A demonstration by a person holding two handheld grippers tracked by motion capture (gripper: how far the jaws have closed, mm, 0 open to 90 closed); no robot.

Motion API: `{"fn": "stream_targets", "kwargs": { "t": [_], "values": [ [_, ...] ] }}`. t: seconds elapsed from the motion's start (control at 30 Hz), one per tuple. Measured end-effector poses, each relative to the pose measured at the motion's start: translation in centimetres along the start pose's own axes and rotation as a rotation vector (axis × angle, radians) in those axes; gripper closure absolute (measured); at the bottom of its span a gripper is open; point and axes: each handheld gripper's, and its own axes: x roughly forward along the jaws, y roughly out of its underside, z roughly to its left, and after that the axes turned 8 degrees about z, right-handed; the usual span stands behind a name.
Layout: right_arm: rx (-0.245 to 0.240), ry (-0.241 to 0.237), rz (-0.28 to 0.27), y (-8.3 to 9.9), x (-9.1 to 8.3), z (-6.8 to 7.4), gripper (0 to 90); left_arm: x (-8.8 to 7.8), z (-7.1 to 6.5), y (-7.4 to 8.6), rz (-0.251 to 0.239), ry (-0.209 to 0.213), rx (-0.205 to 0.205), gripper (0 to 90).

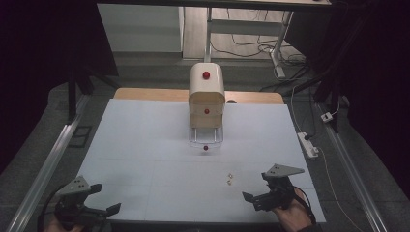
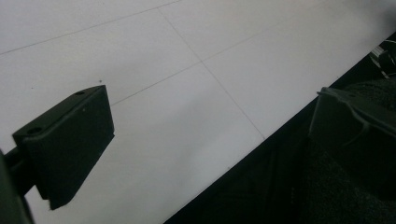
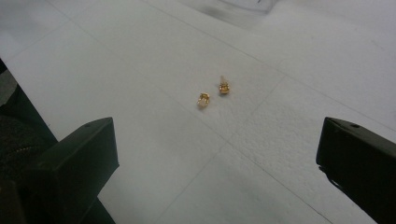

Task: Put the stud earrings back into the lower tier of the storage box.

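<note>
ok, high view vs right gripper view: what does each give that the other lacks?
High view alone: the cream drawer cabinet with red knobs, its clear bottom drawer pulled out, plus the left gripper open at the near table edge. Right gripper view alone: the two gold earrings close enough to tell apart, lying side by side, apart from each other. Shared: the white table, the earrings, and the right gripper, fingers wide open, short of the earrings.

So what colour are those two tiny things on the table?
Golden yellow; the two tiny things show best in the right gripper view.
</note>
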Motion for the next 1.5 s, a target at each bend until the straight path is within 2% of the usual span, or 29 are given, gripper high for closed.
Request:
{"fn": "stream_targets", "kwargs": {
  "t": [0.13, 0.33, 0.43, 0.67, 1.03, 1.27, 1.5],
  "values": [
    [-0.021, 0.010, 0.022, -0.3, 0.4, 0.1, 0.0, 0.0, 0.0, 0.0, 0.001, -0.001, 0.002, 0.0],
    [-0.007, 0.012, 0.053, -0.5, 1.2, 0.2, 0.0, 0.0, -0.1, 0.0, 0.004, -0.002, 0.004, 0.0],
    [-0.003, 0.014, 0.053, -0.7, 1.5, 0.3, 0.0, 0.0, -0.1, 0.0, 0.004, -0.001, 0.004, 0.0],
    [-0.027, 0.011, 0.058, -1.1, 2.5, 0.5, 0.0, 0.0, -0.1, 0.0, 0.005, -0.001, 0.003, 0.0],
    [-0.015, 0.005, 0.082, -2.2, 4.4, 0.2, 0.0, 0.1, -0.1, 0.0, 0.009, -0.002, 0.005, 0.0],
    [-0.048, 0.027, 0.118, -3.0, 5.7, -0.1, 0.0, 0.1, -0.1, 0.0, 0.009, 0.000, 0.004, 0.0],
    [-0.082, 0.070, 0.151, -4.1, 7.4, -0.8, 0.8, 0.1, 0.0, 0.0, 0.011, 0.000, 0.005, 0.0]
  ]
}}
